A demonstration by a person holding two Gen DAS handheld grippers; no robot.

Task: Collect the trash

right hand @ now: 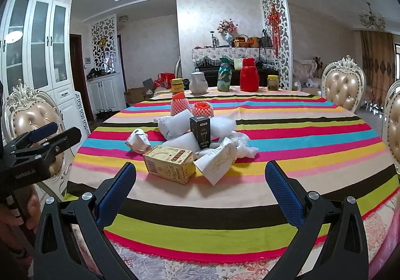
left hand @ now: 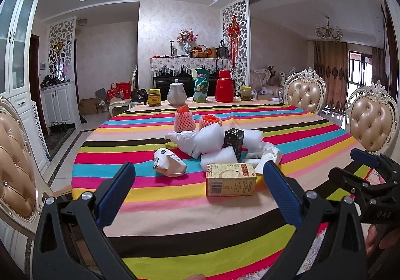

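A heap of trash lies mid-table on the striped cloth. Nearest is a yellow carton (left hand: 231,179) (right hand: 169,163) on its side. Around it sit a crumpled paper cup (left hand: 168,162) (right hand: 138,140), a black box (left hand: 234,142) (right hand: 200,131), white foam wrap pieces (left hand: 210,140) (right hand: 175,124), a crumpled white bag (right hand: 220,160) and two red foam fruit nets (left hand: 184,120) (right hand: 202,108). My left gripper (left hand: 200,180) is open, short of the carton. My right gripper (right hand: 200,180) is open too, just short of the heap. Neither holds anything.
At the table's far edge stand a yellow-lidded jar (left hand: 154,97), a white teapot (left hand: 177,94), a green bag (left hand: 201,86), a red thermos (left hand: 224,86) and a glass jar (left hand: 246,93). Padded chairs (left hand: 372,125) (right hand: 30,117) flank the table (right hand: 275,145).
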